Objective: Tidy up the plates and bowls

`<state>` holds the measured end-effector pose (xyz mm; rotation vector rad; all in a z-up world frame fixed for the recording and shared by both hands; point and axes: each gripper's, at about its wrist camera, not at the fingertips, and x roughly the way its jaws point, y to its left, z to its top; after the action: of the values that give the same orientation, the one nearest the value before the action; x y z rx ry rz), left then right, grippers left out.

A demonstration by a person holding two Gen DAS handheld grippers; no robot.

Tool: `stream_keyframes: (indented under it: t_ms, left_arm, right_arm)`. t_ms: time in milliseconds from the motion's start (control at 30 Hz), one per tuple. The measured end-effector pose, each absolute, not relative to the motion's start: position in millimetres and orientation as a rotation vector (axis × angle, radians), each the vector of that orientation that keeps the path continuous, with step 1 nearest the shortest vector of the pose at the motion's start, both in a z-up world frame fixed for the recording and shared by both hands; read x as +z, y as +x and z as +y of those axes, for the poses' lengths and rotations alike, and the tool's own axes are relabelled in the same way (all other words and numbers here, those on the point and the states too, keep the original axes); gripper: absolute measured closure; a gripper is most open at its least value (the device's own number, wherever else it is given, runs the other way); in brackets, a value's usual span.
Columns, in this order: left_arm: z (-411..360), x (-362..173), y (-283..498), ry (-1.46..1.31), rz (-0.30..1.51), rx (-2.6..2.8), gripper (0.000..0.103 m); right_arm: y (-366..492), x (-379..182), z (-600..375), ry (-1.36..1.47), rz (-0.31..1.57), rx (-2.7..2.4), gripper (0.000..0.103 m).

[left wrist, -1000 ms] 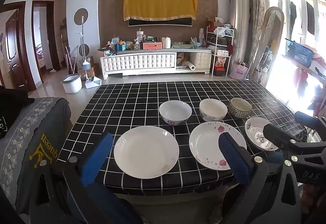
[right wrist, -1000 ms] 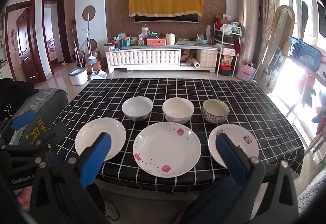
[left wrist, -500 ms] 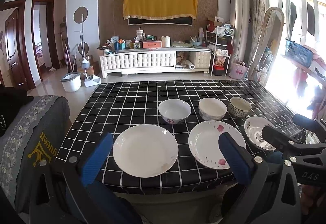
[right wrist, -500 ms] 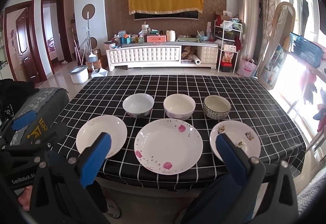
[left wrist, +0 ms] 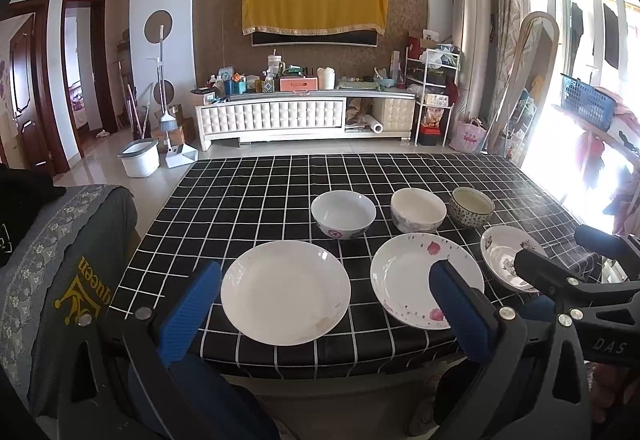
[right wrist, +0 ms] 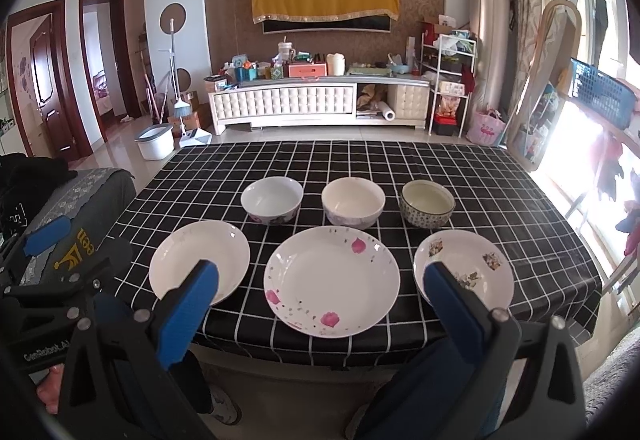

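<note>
- The left hand-held gripper [left wrist: 324,304] hangs short of the near edge of the tabletop [left wrist: 248,195], its blue-padded jaws spread wide and holding nothing.
- Straight ahead of it, framed between its fingers, lies the plain white plate [left wrist: 285,292], flat on the checked cloth near the edge.
- Just beyond that plate, ahead and slightly right, stands the white bowl with a pink mark [left wrist: 343,213].
- The right hand-held gripper [right wrist: 320,300] also hangs before the near edge, jaws wide apart and empty.
- Directly ahead of it, between its fingers, lies the pink-petal plate [right wrist: 332,282], the largest of the three.
- Its right finger overlaps the near rim of the small patterned plate [right wrist: 464,274] in the right wrist view; whether they touch cannot be told.
- Its left finger likewise overlaps the plain white plate in that view.
- Further ahead of the right hand-held gripper, behind the plates, a row of three bowls stands apart from one another: the pink-marked one to the left, the cream bowl [right wrist: 353,201] in the middle, the blue-patterned bowl [right wrist: 427,203] to the right.
- Each hand-held gripper shows at the side of the other's view.
</note>
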<state>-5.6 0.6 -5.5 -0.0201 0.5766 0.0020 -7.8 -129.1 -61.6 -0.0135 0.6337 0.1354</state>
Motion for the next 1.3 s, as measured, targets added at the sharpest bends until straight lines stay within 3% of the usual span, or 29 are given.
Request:
stream_keyframes:
  t_ms: [800,1300]
  left_arm:
    - [0,-4,-2,-0.012,0.582,0.001,0.000]
    - [67,5,66,-0.038,0.668,0.070,0.000]
  right_arm:
    - [-8,-63,-131,-0.018,0.645,0.123,0.000]
    - [56,-49,-95,0.018,0.657,0.203,0.000]
